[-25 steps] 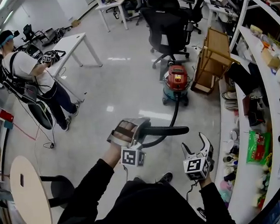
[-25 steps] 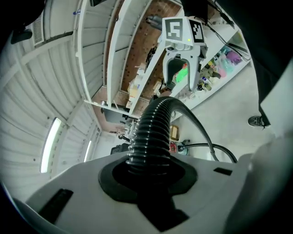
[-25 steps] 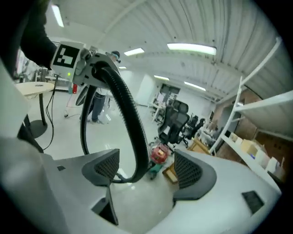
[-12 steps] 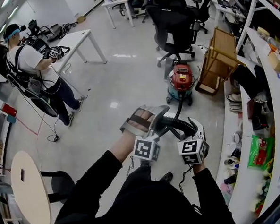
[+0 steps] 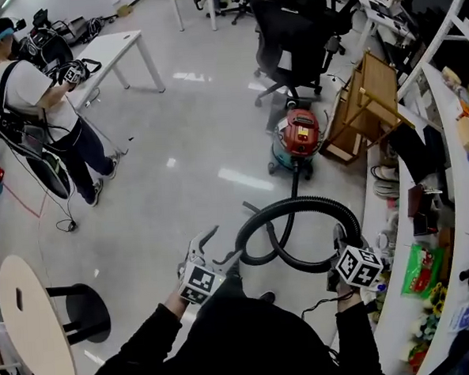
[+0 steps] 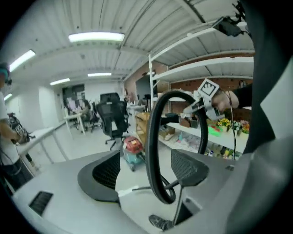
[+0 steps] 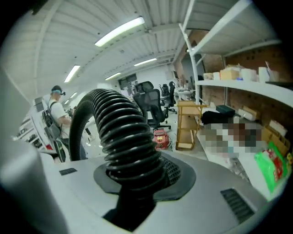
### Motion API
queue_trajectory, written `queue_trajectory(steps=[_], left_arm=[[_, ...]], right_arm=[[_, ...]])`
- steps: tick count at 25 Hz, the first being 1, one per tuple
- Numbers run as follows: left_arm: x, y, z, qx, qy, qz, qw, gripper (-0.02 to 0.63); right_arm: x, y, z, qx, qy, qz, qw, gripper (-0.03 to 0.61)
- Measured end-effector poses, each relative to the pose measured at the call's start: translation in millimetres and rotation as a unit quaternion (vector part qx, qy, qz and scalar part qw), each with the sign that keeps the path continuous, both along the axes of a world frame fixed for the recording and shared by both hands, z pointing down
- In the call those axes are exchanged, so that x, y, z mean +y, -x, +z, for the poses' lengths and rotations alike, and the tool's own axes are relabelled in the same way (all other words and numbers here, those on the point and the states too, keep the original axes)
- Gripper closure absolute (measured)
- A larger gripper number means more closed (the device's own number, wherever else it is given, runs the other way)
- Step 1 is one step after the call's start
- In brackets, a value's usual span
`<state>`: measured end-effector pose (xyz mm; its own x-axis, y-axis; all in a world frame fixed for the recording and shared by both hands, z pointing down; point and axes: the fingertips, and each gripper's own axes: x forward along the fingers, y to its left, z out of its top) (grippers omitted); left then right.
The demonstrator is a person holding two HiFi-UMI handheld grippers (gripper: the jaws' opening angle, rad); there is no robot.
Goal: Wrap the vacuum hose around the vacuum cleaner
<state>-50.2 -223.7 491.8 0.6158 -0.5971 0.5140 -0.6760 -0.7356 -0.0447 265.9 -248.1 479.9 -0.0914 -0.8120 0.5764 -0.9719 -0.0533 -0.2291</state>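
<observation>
Right tongs (image 5: 338, 235) clamp hose (image 5: 299, 204) | left tongs (image 5: 224, 247) apart, perhaps touching | end hidden

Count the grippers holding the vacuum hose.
1: the right gripper, at the loop's right side, is clamped on the hose; the left gripper is open beside it.

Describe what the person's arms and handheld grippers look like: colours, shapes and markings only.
Both arms wear long black sleeves. The left gripper and right gripper have pale grey bodies ending in a curved two-fingered claw. Each carries a white cube printed with black square markers. The claw's inner pads are black with a fine mesh texture.
</observation>
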Motion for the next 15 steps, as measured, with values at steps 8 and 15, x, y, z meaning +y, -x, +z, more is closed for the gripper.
queue_trajectory(steps=[8, 15], left_arm=[[-81.9, 16.6, 171.8, -0.037, 0.119, -0.032, 0.9917, 0.249], [-190.2, 26.2, 190.7, 0.024, 0.161, -0.046, 0.9855, 0.446]], right_arm=[[-17.1, 35.9, -27.8, -0.052, 0.019, 0.061, 0.997, 0.439], [-33.4, 42.0, -50.8, 0.011, 0.005, 0.057, 0.998, 0.429]])
